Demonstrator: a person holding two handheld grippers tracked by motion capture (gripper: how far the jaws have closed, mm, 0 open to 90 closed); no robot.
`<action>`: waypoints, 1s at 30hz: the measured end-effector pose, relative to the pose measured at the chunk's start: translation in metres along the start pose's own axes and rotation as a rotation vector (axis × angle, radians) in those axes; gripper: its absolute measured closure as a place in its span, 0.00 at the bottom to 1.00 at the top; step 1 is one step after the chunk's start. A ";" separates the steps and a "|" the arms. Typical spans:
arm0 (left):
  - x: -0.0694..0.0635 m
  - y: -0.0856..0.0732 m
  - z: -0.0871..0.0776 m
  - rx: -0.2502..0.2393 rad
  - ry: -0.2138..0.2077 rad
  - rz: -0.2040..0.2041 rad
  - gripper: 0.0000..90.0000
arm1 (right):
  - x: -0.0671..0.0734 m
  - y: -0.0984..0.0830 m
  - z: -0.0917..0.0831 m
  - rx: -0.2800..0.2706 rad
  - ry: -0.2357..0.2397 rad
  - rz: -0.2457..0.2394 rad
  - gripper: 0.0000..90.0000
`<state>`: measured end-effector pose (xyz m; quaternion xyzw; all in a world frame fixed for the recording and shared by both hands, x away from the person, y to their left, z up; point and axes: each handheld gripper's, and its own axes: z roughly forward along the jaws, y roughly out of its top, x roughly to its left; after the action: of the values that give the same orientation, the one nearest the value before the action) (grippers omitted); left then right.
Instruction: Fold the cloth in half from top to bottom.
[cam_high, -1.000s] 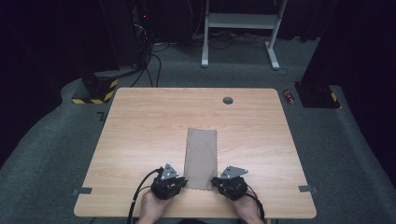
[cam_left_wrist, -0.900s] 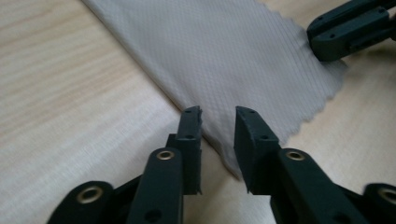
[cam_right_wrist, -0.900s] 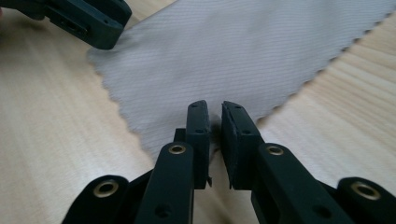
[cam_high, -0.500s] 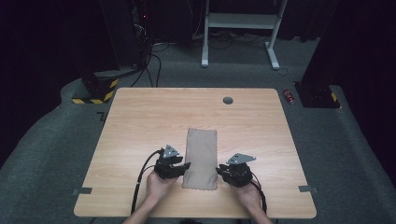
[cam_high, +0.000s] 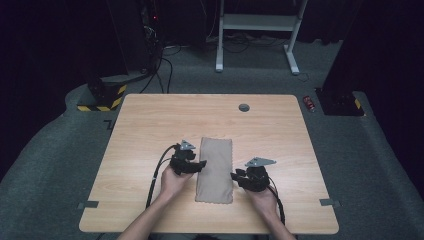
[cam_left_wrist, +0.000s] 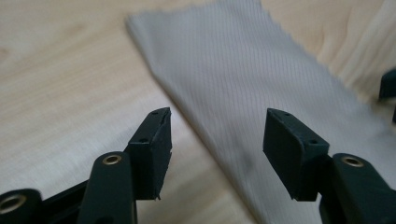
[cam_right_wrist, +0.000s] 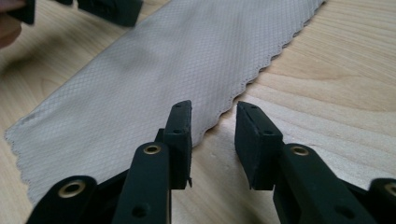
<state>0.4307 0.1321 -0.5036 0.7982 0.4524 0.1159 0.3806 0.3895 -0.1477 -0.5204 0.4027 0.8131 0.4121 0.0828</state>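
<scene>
A beige cloth (cam_high: 216, 170) folded into a long strip lies flat on the wooden table (cam_high: 150, 125). My left gripper (cam_high: 200, 165) hovers at the cloth's left edge about halfway along. Its jaws have just been opening and stand wide, with that edge (cam_left_wrist: 243, 70) lying on the table under the gap (cam_left_wrist: 217, 140), untouched. My right gripper (cam_high: 234, 177) is at the cloth's right edge, nearer the person. Its jaws have also just been opening to a narrow gap (cam_right_wrist: 214, 140), and the scalloped edge of the cloth (cam_right_wrist: 163, 70) lies just ahead of it, unpinched.
A dark round grommet (cam_high: 244, 107) sits near the table's far edge. The table's front edge is close behind both hands. A white desk frame (cam_high: 260, 30) and cables lie on the floor beyond, and a small red object (cam_high: 310, 103) lies off the far right corner.
Both hands moved from the cloth's near end forward along its sides, the left farther. Both pairs of jaws opened and let go of the cloth, which stays flat.
</scene>
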 end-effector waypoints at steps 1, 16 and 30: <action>0.000 0.000 0.000 0.000 0.000 0.000 0.46 | 0.000 0.000 0.000 0.000 0.000 0.000 0.73; 0.024 0.027 0.005 -0.072 0.025 -0.070 0.41 | -0.017 0.032 0.007 -0.015 -0.042 0.058 0.58; 0.044 0.024 0.011 -0.080 0.026 -0.119 0.47 | -0.033 0.053 0.020 -0.008 -0.072 0.079 0.73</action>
<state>0.4768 0.1550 -0.5012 0.7526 0.4988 0.1214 0.4123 0.4514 -0.1420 -0.5010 0.4488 0.7914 0.4035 0.0972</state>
